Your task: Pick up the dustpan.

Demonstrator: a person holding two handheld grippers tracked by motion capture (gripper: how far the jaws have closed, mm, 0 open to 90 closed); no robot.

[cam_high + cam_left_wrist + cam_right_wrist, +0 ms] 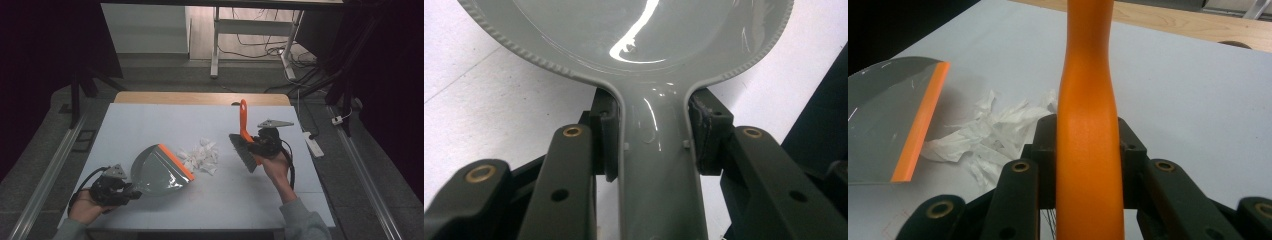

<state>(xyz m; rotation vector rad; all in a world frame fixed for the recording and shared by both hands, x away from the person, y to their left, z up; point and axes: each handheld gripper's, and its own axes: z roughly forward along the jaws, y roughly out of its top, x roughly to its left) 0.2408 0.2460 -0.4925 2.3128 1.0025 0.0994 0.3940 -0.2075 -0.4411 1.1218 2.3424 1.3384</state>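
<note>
The left gripper (131, 192) is clamped on the grey handle of the dustpan (157, 171); in the left gripper view both pads (608, 135) press the sides of that handle just below where it widens into the pan (634, 35). In the high view this gripper sits at about 7 o'clock on the table (150, 120), held in the person's left hand (85, 207), and the pan reaches from it toward 2 o'clock. The pan's orange lip (176, 161) faces the scraps.

The right gripper (252, 142) is closed around the orange handle of the brush (243, 145); in the right gripper view the handle (1088, 145) stands between the jaws and runs up past them. In the high view it sits at about 3 o'clock on the table, in the right hand (277, 170). The handle points to 12 o'clock, the dark bristles (242, 155) slant down toward 5 o'clock.

Between the two tools lies a heap of white paper scraps (200, 156), near the table's middle, just beside the pan's lip at its 2 o'clock and a little apart from the bristles at their 9 o'clock. In the right gripper view the scraps (988, 135) lie at 10 o'clock of the jaws, next to the lip (923, 120).
</note>
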